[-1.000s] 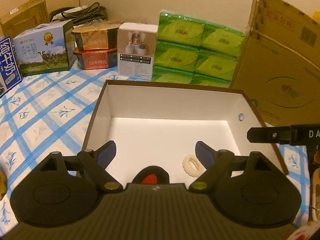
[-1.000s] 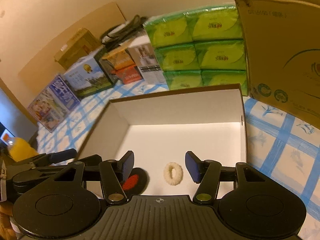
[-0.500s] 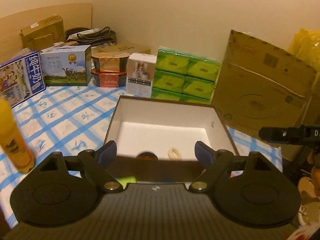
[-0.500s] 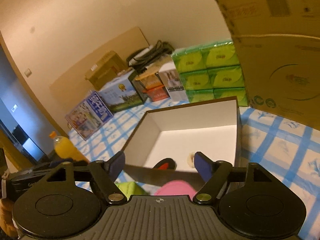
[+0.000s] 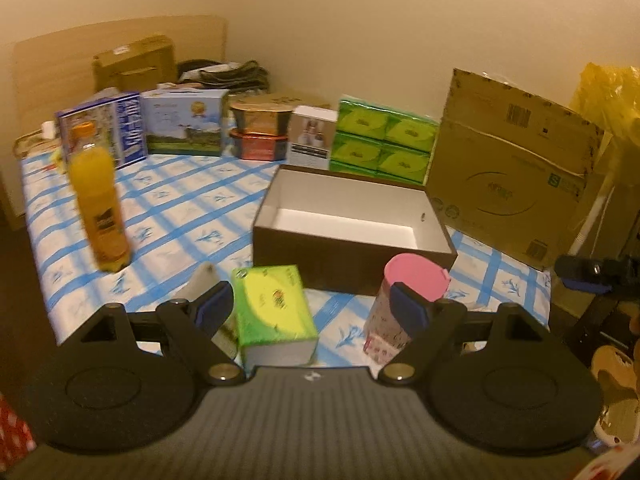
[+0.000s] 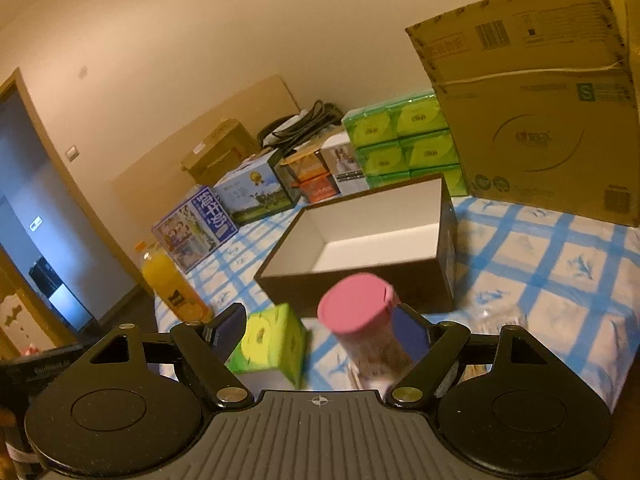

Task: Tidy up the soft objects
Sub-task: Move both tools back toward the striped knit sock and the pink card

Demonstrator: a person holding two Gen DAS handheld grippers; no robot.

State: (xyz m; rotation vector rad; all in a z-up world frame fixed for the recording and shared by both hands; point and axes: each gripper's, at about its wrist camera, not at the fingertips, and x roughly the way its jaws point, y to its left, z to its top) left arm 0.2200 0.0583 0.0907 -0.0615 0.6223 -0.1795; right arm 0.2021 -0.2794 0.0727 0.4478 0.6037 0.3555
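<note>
We see a table under a blue-checked cloth (image 5: 172, 208), with a large flattened cardboard carton (image 5: 508, 184) propped at its far right. An open dark box with a white interior (image 5: 352, 220) sits mid-table, its floor hidden behind the near wall. Behind it stand stacked green tissue packs (image 5: 380, 140), and to the left a row of printed cartons. An orange juice bottle (image 5: 100, 208) stands left of the box. Just in front of the box lie a green tissue pack (image 5: 276, 312) and, upright beside it, a pink-lidded cylindrical container (image 5: 404, 304). Our left gripper (image 5: 308, 308) hangs above these with its jaws spread wide and holding nothing. Our right gripper (image 6: 320, 332) is likewise wide apart and empty, the container seen between its fingers but not pinched.
</note>
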